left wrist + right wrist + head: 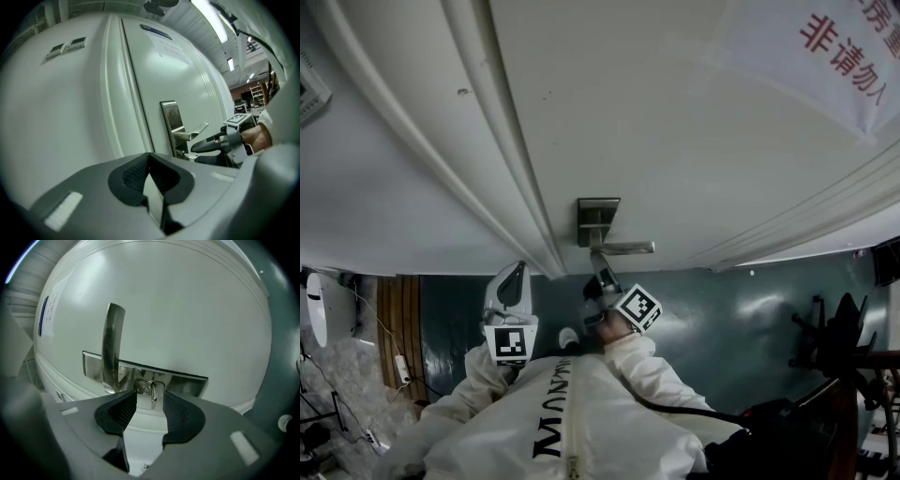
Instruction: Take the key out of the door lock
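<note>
Head view shows your left tool (pixel 514 281) near the door frame (pixel 511 178), jaws pressed together. To its right, your right tool (pixel 150 405) stands spread. The key (pixel 153 392) sits in the lock beside the handle (pixel 113 345), in line between the jaws and clear of both pads.

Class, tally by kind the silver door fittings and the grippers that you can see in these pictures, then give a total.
Silver metal lock plate: 1
Silver lever handle: 1
Small metal key: 1
Grey two-jaw grippers, left and right: 2
Total: 5
</note>
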A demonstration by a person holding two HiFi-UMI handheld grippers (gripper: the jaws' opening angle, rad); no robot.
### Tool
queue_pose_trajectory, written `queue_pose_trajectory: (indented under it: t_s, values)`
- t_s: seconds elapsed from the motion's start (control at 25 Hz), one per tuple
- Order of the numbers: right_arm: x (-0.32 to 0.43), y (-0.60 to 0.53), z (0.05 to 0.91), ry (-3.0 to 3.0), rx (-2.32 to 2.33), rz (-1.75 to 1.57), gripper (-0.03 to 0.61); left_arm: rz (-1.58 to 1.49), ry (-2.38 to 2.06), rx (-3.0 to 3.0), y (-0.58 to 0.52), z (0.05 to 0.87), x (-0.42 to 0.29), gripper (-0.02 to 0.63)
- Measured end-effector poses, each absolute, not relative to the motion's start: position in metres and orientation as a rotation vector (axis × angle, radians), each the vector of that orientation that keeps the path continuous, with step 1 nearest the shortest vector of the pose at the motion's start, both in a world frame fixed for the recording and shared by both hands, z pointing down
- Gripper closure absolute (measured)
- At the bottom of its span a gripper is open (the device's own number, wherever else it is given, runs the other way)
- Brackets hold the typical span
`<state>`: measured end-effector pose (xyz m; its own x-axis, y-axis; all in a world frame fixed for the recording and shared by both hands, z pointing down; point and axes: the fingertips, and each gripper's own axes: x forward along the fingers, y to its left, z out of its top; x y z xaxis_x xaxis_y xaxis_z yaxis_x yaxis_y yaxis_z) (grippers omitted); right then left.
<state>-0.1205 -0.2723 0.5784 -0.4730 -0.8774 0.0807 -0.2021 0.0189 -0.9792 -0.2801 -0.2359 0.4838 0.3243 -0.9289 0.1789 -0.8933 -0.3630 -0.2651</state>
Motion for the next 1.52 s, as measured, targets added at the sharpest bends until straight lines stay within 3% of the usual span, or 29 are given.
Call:
queue_pose_trajectory:
  t_s: [0.72, 1.0, 1.52]
  values:
    - [-0.126, -0.291, 0.585, 1.521, -0.917, -1.542, 0.459, -0.479, 1.699, -2.452, -0.234, 0.486, -0.285, 0.614]
    - [-0.128, -0.292, 0.588, 1.518, -0.950, -1.553, 0.565, -0.470, 1.700, -2.446, -0.232, 0.485, -0.288, 0.614]
    - [-0.127, -0.291, 0.590, 1.489, -0.941, -1.564, 0.561, -0.478, 1.699, -2.459, -0.227, 0.488, -0.288, 0.614]
